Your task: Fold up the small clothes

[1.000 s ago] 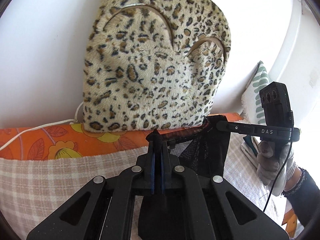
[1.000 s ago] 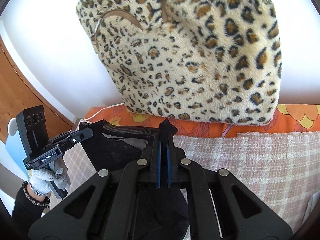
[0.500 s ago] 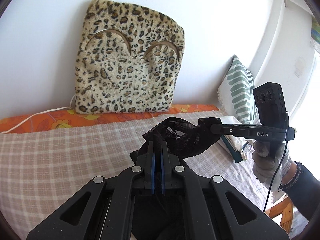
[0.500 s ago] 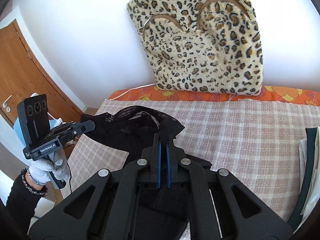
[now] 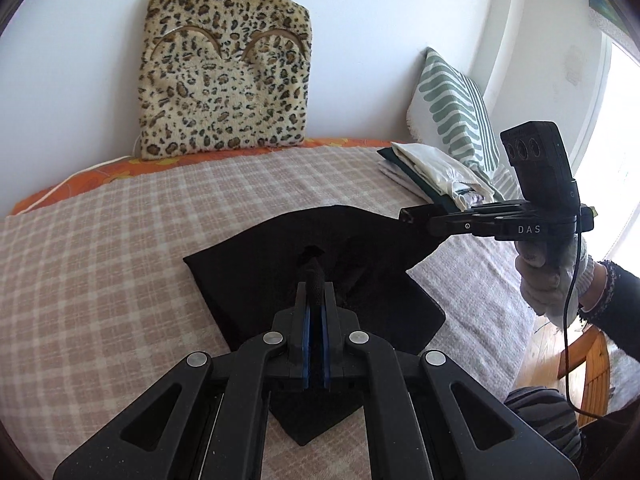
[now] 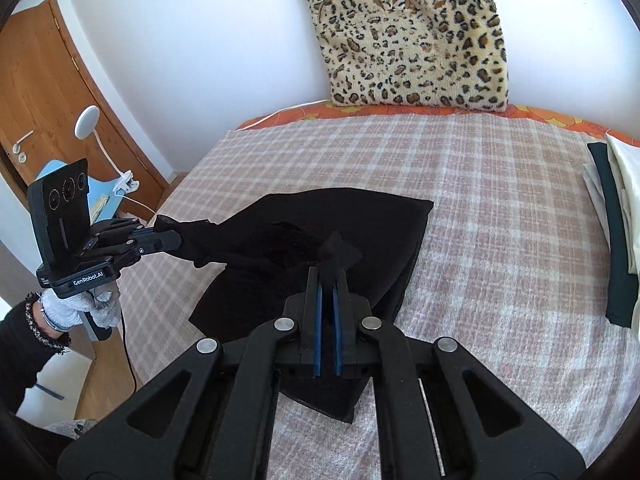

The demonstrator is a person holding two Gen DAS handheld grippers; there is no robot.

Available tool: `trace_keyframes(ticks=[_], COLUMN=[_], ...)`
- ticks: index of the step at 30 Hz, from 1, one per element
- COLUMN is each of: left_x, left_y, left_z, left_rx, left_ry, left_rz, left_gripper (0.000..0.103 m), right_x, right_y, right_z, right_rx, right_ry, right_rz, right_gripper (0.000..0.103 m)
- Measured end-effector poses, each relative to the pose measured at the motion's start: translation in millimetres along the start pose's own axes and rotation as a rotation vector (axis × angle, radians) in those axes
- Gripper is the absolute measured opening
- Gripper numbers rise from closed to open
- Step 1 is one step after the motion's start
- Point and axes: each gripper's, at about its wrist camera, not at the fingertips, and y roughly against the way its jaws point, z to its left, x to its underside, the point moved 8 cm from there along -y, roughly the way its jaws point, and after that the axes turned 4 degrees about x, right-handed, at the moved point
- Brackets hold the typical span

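Observation:
A small black garment [image 5: 256, 276] lies half spread on the checked blanket [image 5: 120, 260], its near edge lifted. My left gripper [image 5: 315, 286] is shut on a pinch of that edge. In the right wrist view the left gripper [image 6: 176, 240] stands at the left, with black fabric trailing from its tip. My right gripper [image 6: 327, 276] is shut on another bunch of the same garment [image 6: 384, 232]. In the left wrist view the right gripper [image 5: 406, 214], held by a gloved hand [image 5: 548, 280], grips the garment's right corner. The cloth hangs taut between the two grips.
A leopard-print cushion [image 5: 224, 76] leans on the wall at the back of the bed. A green-striped pillow [image 5: 456, 108] and a stack of folded clothes [image 5: 432, 172] lie at the right. A wooden door [image 6: 36, 92] and a lamp [image 6: 86, 122] stand off the bed's left side.
Both grippers have drawn back from the leopard cushion, pulling the black garment with them. The garment hung bunched between them before and now lies partly flat on the blanket.

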Motion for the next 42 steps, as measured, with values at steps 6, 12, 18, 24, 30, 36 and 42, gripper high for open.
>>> trace_keyframes(ticks=[6,12,18,24,30,36,42], left_x=[38,55,71,75,62,65,66], left_y=[-7,-5,3,32,23,-9,-34], left_z=[-5,0,0,-3,-21,-45,-51], left_rx=[-0.041,-0.051,-0.089,-0.065,-0.029,0.03,0.046], left_ry=[-0.079,-0.082,-0.091,-0.082,-0.126,-0.16,-0.198], left_rz=[0.052,0.057,0.1,0.049,0.04,0.105,0.169], left_gripper=[0.003,0.003,0.032,0.034,0.034,0.034,0.034], right_x=[35,51,73,83,70,83,96], right_y=[-4,0,1,22,17,-13,-15], right_z=[2,14,20,10,26,48,43], right_rx=[0.037,0.041,0.105,0.127,0.116,0.119,0.237], right_ry=[0.038,0.102,0.238,0.229,0.275,0.378,0.494], right_rz=[-0.004,-0.038,-0.002,0.001,-0.006,0.047,0.067], right_gripper=[0.006,0.006,0.006,0.023,0.04,0.04,0.007])
